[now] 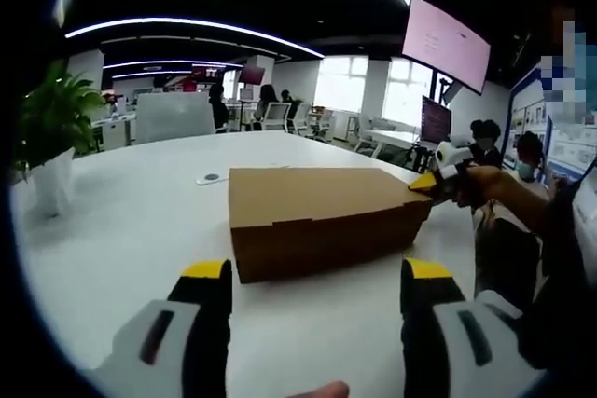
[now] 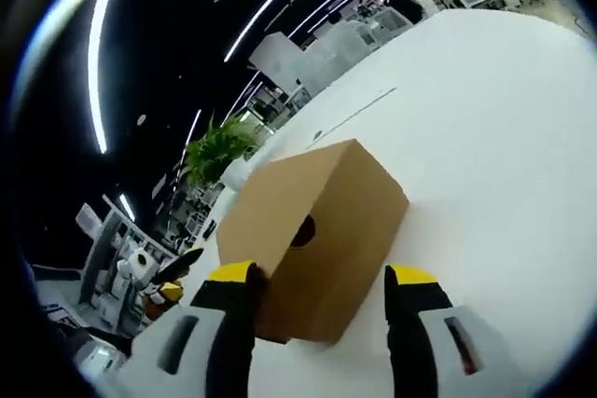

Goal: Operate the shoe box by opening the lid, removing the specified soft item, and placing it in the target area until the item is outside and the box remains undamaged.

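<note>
Left gripper [image 1: 315, 277] hung back near the table [image 1: 140, 221] edge, jaws wide and empty, well short of the shoe box [image 1: 322, 216]. Box lay closed, long axis running left-right. Right gripper [image 2: 322, 291] sat at the box's right end, jaws wide astride that end's corner, clearly nearer. Lid lift likely falls to it.

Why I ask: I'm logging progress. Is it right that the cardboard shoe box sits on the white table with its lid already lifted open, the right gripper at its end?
Not quite: the shoe box lid is closed, lying flat, as the left gripper view shows. The rest holds: it sits on the white table, and the right gripper is at its end.
</note>
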Demonstrator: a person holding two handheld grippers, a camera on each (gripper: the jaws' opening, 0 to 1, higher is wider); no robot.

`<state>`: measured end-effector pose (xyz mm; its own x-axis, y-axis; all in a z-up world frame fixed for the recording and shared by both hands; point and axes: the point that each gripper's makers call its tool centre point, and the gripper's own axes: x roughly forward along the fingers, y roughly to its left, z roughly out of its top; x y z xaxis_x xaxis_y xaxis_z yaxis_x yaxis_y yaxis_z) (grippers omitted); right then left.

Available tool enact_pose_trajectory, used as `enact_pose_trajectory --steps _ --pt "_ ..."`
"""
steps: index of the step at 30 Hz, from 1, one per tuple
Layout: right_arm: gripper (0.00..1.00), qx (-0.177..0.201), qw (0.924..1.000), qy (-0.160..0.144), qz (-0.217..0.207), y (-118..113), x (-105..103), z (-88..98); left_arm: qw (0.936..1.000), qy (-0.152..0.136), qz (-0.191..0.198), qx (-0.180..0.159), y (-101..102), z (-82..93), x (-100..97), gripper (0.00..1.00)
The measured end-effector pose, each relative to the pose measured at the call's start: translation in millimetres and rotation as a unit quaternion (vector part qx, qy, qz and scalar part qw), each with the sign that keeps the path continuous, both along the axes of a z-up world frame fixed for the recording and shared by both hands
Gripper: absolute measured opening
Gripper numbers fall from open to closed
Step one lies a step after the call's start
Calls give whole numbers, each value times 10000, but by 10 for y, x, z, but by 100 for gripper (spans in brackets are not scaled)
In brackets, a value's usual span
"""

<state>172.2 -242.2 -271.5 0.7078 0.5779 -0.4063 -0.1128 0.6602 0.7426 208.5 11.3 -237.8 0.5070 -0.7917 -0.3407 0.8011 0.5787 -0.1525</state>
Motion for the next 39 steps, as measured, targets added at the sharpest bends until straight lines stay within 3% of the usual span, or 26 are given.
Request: enact_pose_trajectory --steps 5,9,10,12,15,24,39 --pt "51 396 9989 261 56 23 13 -19 9998 58 -167 31 -89 -42 -85 75" --pt "48 407 9987 283 119 39 9 4 9998 71 -195 -8 -101 -25 -98 75" --pt "46 417 9986 285 143 188 -135 115 9998 63 -195 -16 -102 -13 -99 75" --pt "45 426 9985 292 159 271 -214 180 9998 50 -192 -42 -104 4 -99 75" --pt "46 440 9982 384 129 255 -232 145 9997 64 -221 -59 -123 9 -117 75" --pt "33 736 9964 387 190 388 -286 234 9996 106 -243 -20 -132 -24 -154 75" --pt "30 751 9955 515 259 376 -315 223 9990 209 -403 -31 -203 -41 -199 75"
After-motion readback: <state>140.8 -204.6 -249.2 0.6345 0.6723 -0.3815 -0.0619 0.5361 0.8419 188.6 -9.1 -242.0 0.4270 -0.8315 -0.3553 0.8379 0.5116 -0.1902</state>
